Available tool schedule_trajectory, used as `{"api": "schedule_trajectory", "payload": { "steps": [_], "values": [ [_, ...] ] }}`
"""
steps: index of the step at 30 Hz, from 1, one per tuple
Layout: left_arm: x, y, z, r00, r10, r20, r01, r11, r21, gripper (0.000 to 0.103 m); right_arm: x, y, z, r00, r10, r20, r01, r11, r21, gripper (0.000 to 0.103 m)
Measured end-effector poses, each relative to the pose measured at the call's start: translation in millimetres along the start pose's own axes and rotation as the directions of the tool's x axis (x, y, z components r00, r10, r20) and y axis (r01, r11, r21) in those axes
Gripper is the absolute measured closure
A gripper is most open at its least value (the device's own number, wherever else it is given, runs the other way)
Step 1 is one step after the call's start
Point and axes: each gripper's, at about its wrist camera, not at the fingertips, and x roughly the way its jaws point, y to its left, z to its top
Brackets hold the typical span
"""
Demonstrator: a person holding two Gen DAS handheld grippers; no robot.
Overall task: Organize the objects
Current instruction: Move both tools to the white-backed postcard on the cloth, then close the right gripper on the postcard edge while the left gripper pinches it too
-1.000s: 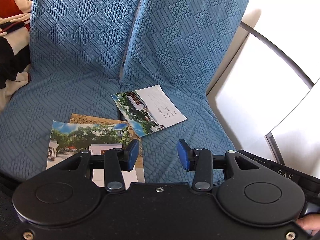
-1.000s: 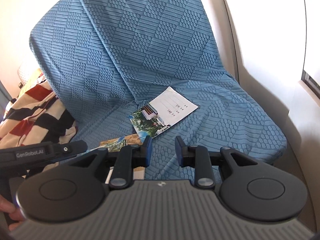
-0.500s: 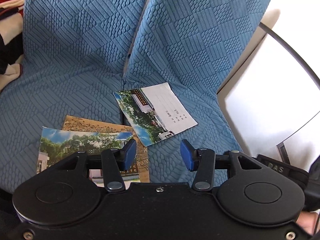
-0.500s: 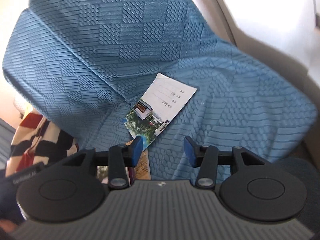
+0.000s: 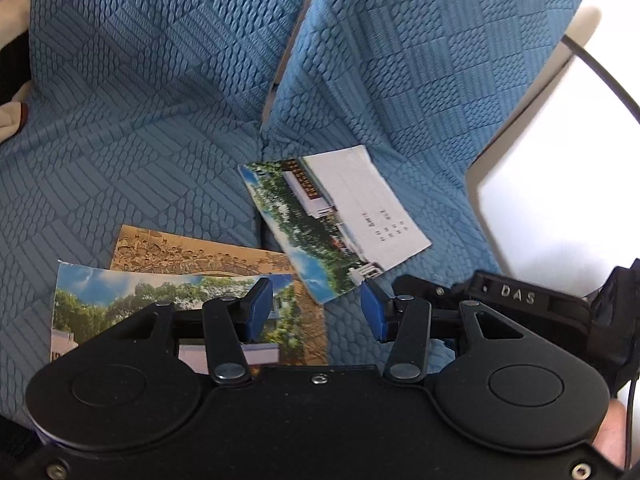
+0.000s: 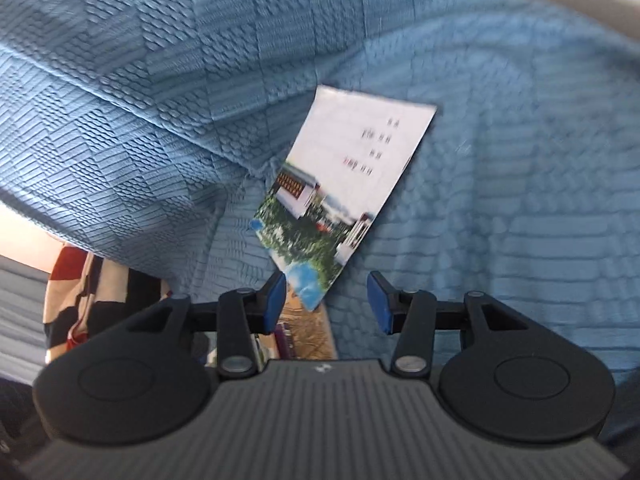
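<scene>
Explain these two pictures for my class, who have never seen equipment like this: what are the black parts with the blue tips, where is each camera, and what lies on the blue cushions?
No robot here: a person holds a hand-held gripper in each hand. Each carries a wide-angle camera looking forward along its two fingers, so the black body fills the bottom of each picture.

One picture is from the left gripper, the other from the right gripper. The blue tips are the finger pads. Both grippers are open and hold nothing.

On the blue textured sofa cover lie three cards: a postcard with a white writing side, lying apart; a tan illustrated card; and a tree-and-sky photo card overlapping the tan one. A striped cloth shows at the edge.
</scene>
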Motion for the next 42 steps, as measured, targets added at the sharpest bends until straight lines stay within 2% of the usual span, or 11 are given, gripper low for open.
{"api": "schedule_trajectory", "payload": {
  "steps": [5, 9, 16, 18, 20, 21, 22, 26, 31, 38, 42],
  "values": [
    [9, 10, 4, 1.0, -0.001, -0.011, 0.001, 1.0, -0.012, 0.057, 32, -6, 1, 0.993, 0.076, -0.087, -0.066, 0.991, 0.113, 0.055],
    [10, 17, 7, 1.0, -0.002, -0.014, 0.002, 0.999, -0.032, 0.057, 48, -6, 0, 0.991, 0.065, -0.113, -0.047, 0.987, 0.155, 0.055],
    [7, 21, 9, 0.999, -0.038, -0.019, 0.036, 0.998, -0.059, 0.057, 60, -10, 4, 0.994, 0.064, -0.083, -0.046, 0.976, 0.211, 0.055],
    [7, 21, 9, 0.999, -0.049, -0.021, 0.047, 0.997, -0.067, 0.057, 61, -10, 7, 0.996, 0.055, -0.069, -0.04, 0.978, 0.203, 0.059],
    [7, 21, 9, 0.998, -0.062, -0.021, 0.061, 0.995, -0.076, 0.057, 63, -7, 9, 0.998, 0.032, -0.061, -0.021, 0.984, 0.176, 0.08],
    [7, 21, 10, 0.997, -0.069, -0.022, 0.067, 0.994, -0.083, 0.057, 63, -5, 10, 0.998, 0.02, -0.062, -0.009, 0.987, 0.162, 0.087],
    [7, 21, 10, 0.997, -0.075, -0.024, 0.073, 0.993, -0.091, 0.057, 62, -3, 10, 0.998, 0.026, -0.056, -0.017, 0.989, 0.149, 0.09],
    [8, 25, 14, 0.992, -0.121, -0.02, 0.117, 0.981, -0.153, 0.057, 53, 6, 14, 0.997, 0.07, -0.025, -0.067, 0.99, 0.125, 0.091],
    [17, 37, 23, 0.985, -0.173, -0.015, 0.161, 0.943, -0.291, 0.057, 45, 10, 19, 0.992, 0.122, -0.01, -0.119, 0.982, 0.149, 0.092],
    [40, 54, 24, 0.959, -0.282, -0.026, 0.234, 0.841, -0.488, 0.062, 42, 11, 21, 0.988, 0.153, -0.001, -0.151, 0.973, 0.172, 0.092],
    [53, 62, 14, 0.948, -0.318, -0.025, 0.247, 0.782, -0.571, 0.073, 44, 10, 18, 0.986, 0.165, -0.012, -0.16, 0.967, 0.196, 0.092]
  ]
}}
